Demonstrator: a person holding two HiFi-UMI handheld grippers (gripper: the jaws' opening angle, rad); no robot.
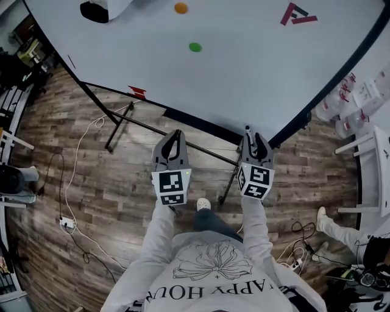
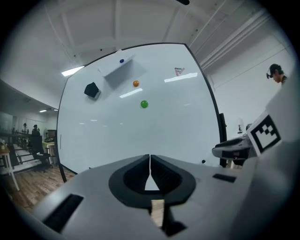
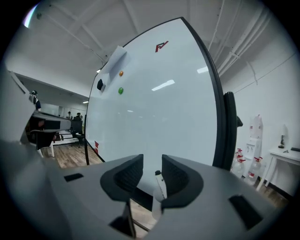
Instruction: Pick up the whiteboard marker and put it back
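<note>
The whiteboard marker [image 3: 160, 183], white with a black cap, stands upright low on the whiteboard [image 3: 154, 122] near its right corner. In the right gripper view it sits in the gap between the jaws, close to the right finger [image 3: 180, 176], with clear space on its left. In the head view it is a small pale nub [image 1: 247, 130] just beyond my right gripper [image 1: 255, 135]. My right gripper [image 3: 152, 171] is open and no pad presses on the marker. My left gripper [image 1: 177, 133] is level with the right one, its jaws [image 2: 150, 161] touching with nothing between them.
On the whiteboard [image 1: 244, 73] are an orange magnet [image 1: 181, 8], a green magnet [image 1: 194, 47] and a black block [image 1: 94, 11]. The board's stand legs [image 1: 119, 125] and cables with a power strip [image 1: 66, 223] lie on the wood floor. Spray bottles [image 1: 347, 103] and a white table [image 1: 381, 170] stand at the right.
</note>
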